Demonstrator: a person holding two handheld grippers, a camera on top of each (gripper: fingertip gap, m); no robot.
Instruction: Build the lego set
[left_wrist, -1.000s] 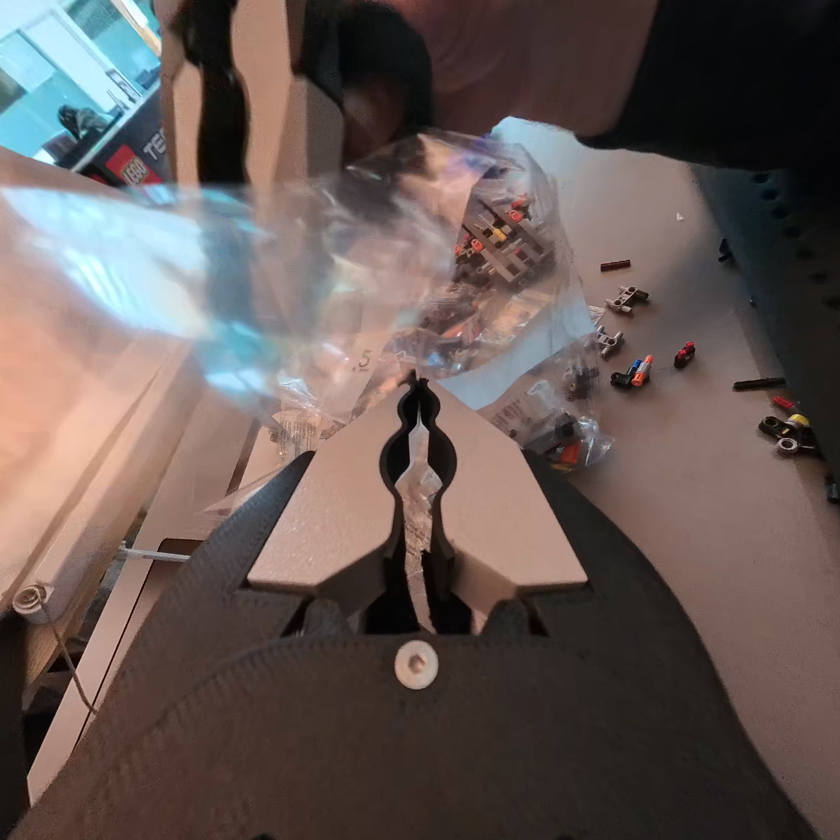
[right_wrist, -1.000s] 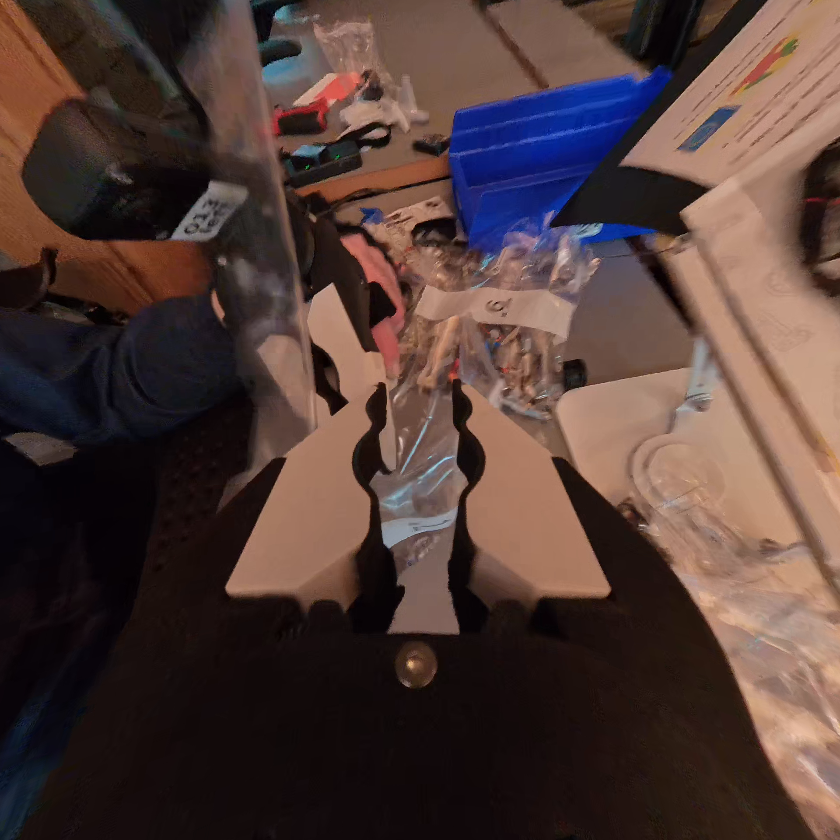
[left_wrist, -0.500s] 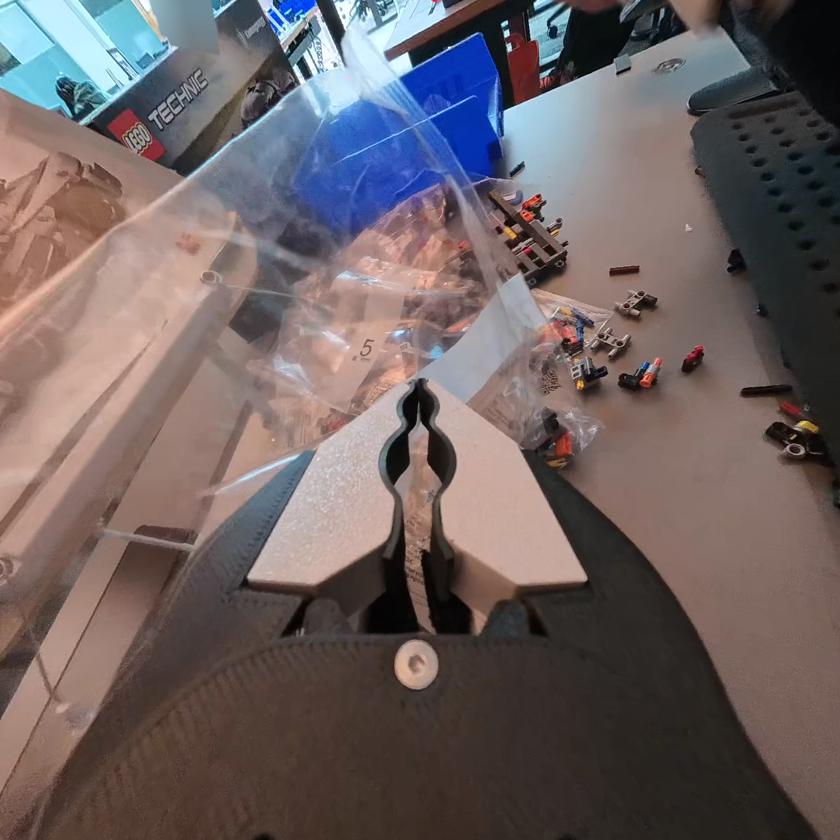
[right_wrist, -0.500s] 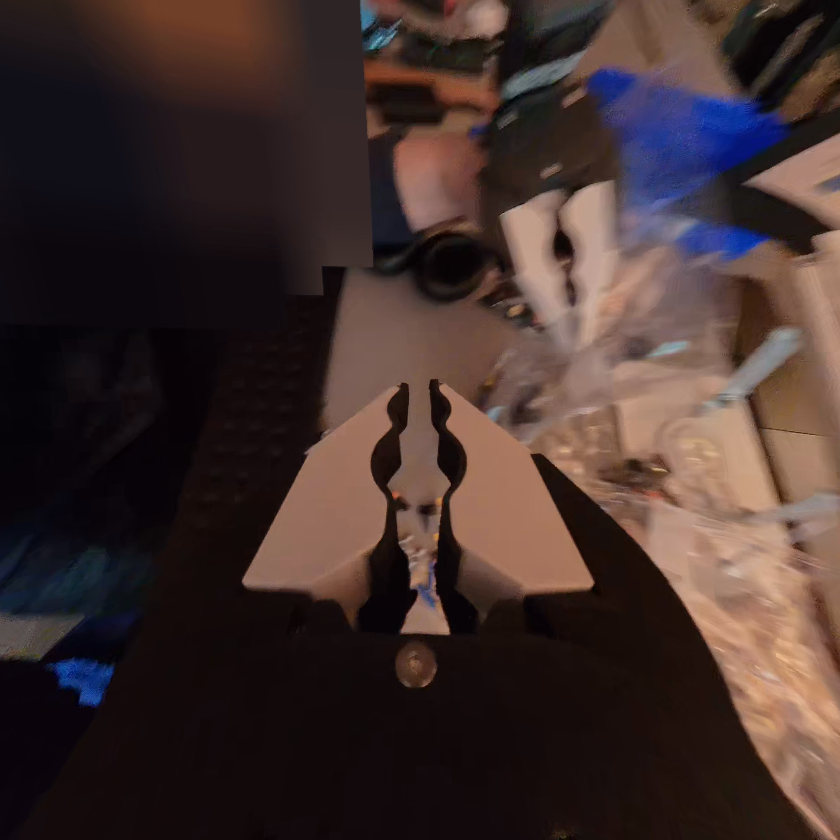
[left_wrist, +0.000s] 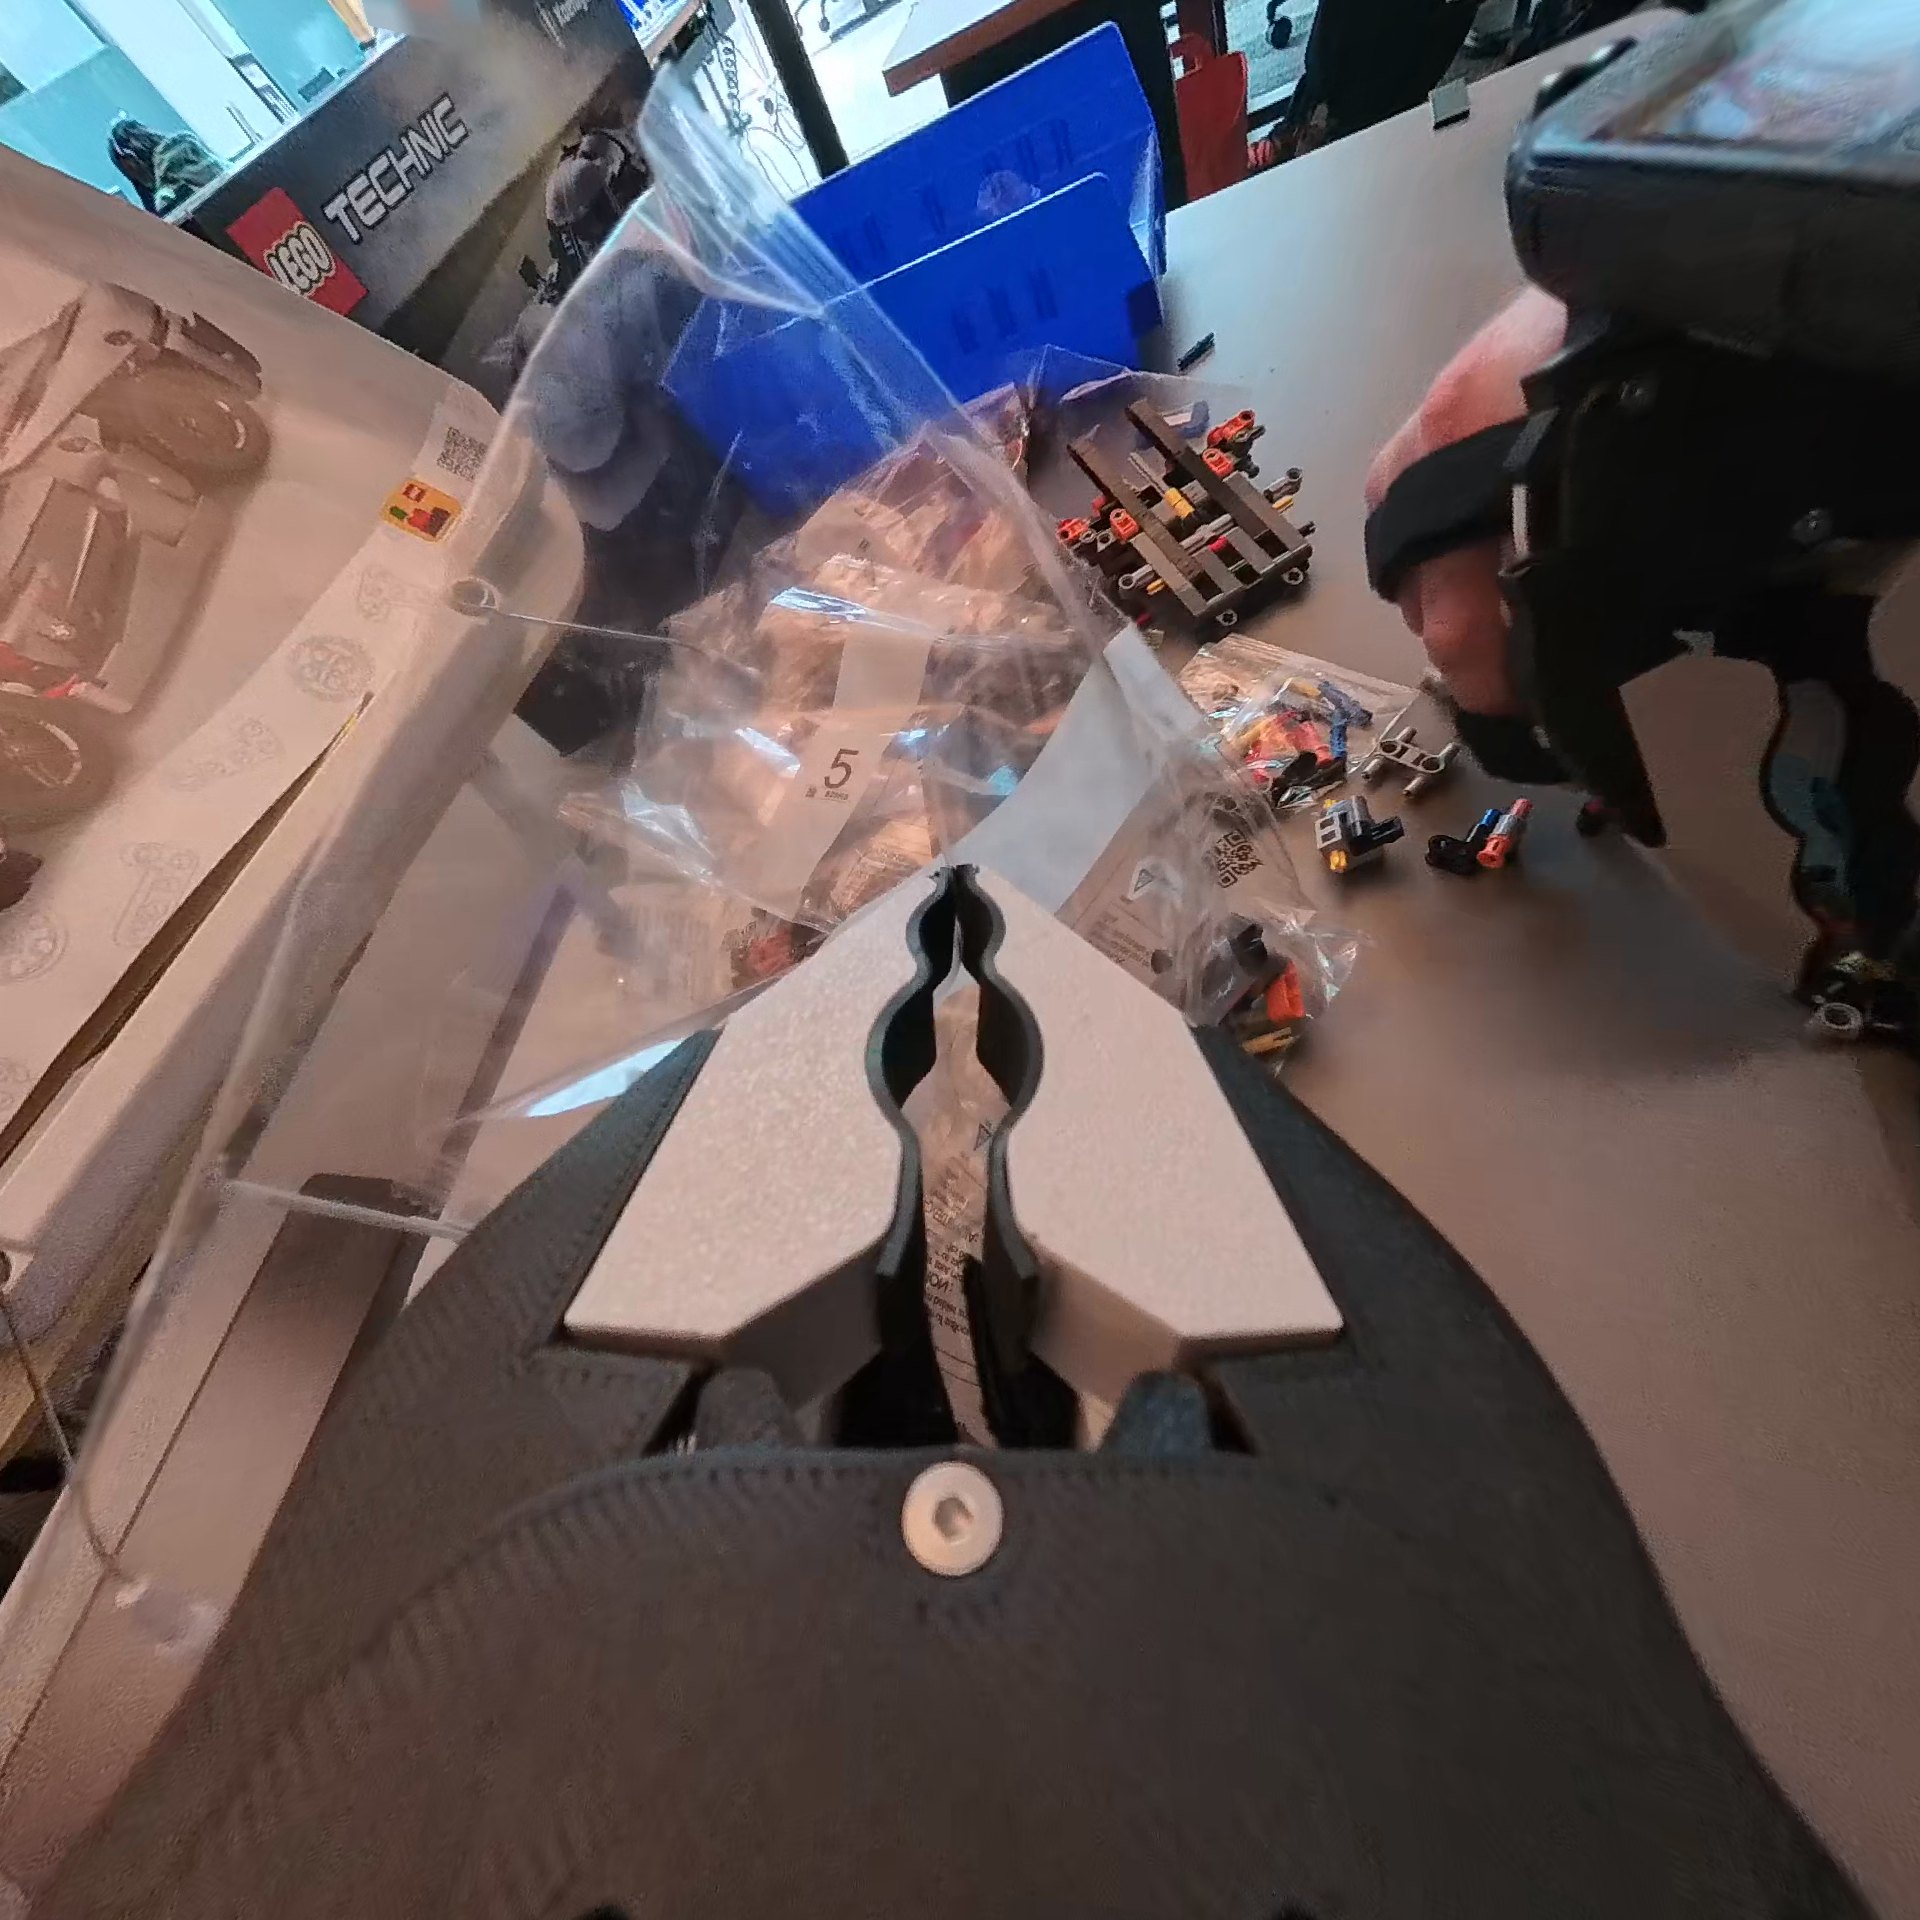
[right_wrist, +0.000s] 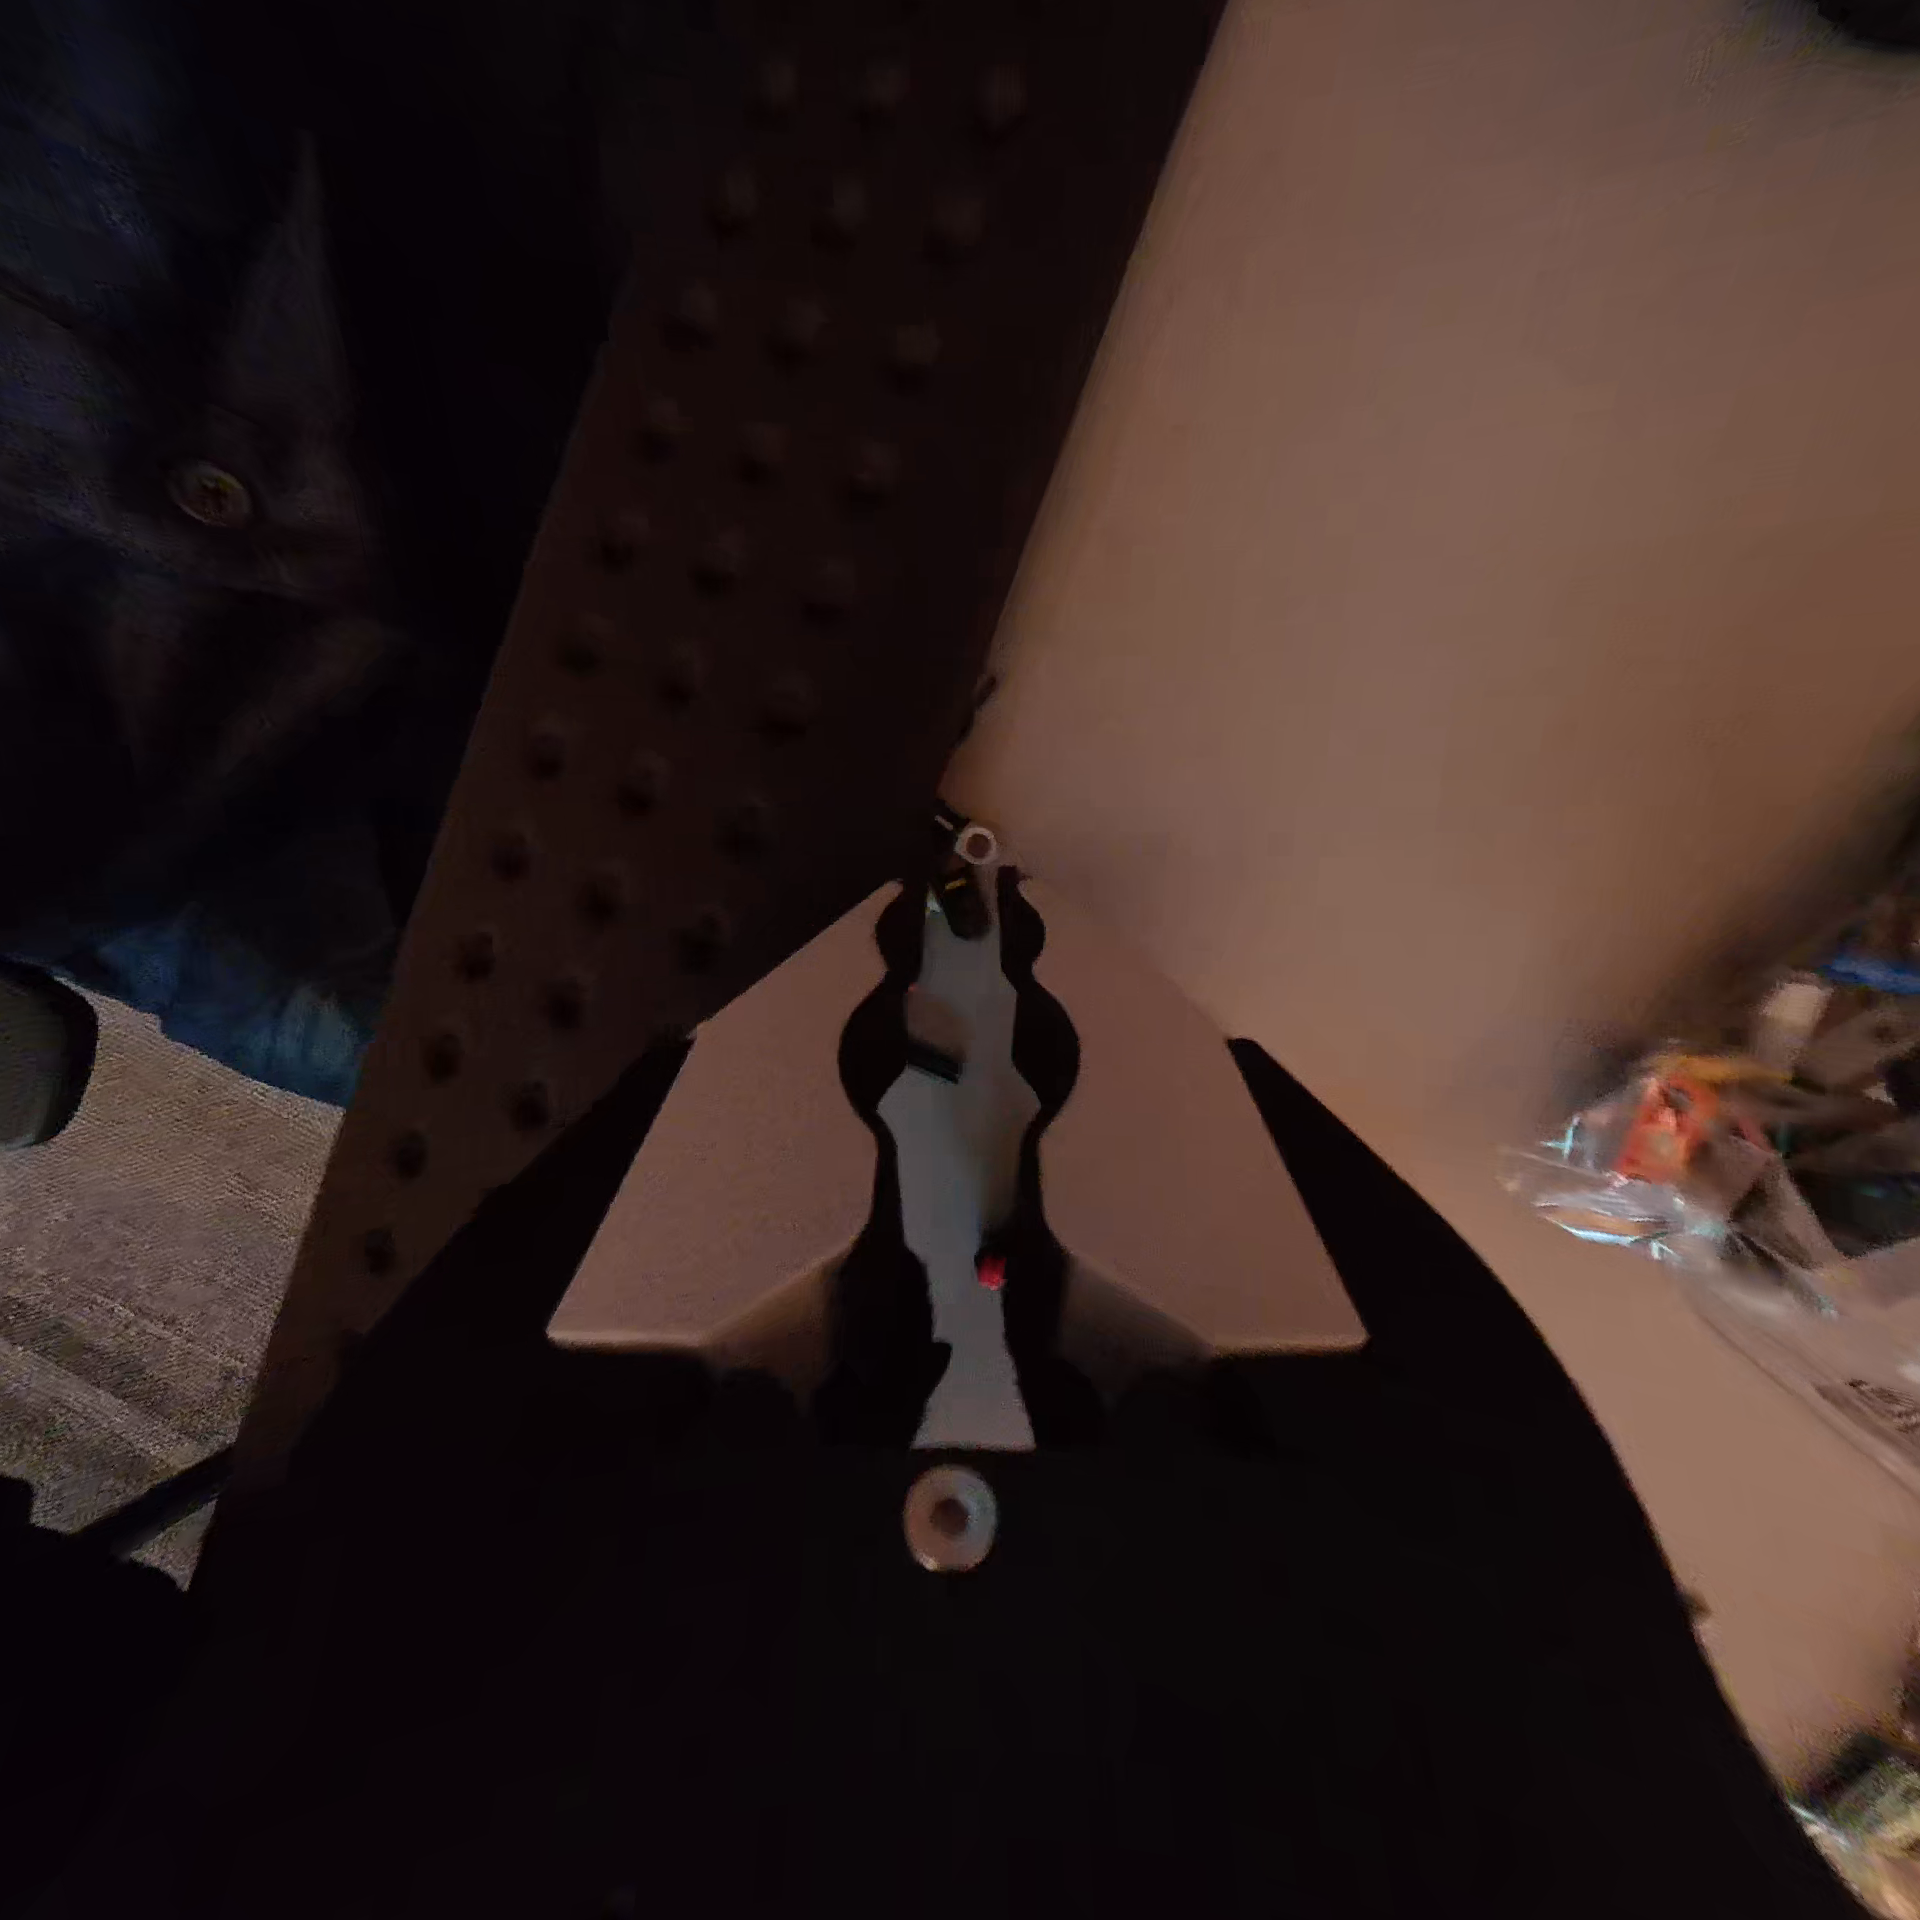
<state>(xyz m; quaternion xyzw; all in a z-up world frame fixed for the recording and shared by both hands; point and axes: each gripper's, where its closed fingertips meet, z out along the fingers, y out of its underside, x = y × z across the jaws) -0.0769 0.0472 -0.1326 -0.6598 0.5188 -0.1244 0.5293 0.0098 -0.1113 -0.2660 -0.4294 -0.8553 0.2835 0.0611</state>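
Clear crinkled plastic, an emptied parts bag (left_wrist: 582, 644), is pinched between the closed tips of the left gripper (left_wrist: 957, 875) and billows toward 10 o'clock over the white set box (left_wrist: 156, 644). Past it at 1 o'clock, on the grey counter (left_wrist: 1507, 1195), sits the dark grey beam-frame assembly with red and orange pins (left_wrist: 1195, 514); loose small pieces (left_wrist: 1470, 836) lie at 2 o'clock. The right gripper (right_wrist: 961, 899) points down at the counter's near edge beside a black studded mat (right_wrist: 665, 582), jaws at a narrow gap. A small black piece with a pale ring end (right_wrist: 968, 868) lies right at its tips, long axis roughly in line with the fingers. Blur hides whether the tips touch it. The right gripper is plainly nearer; judged next: close on that piece.
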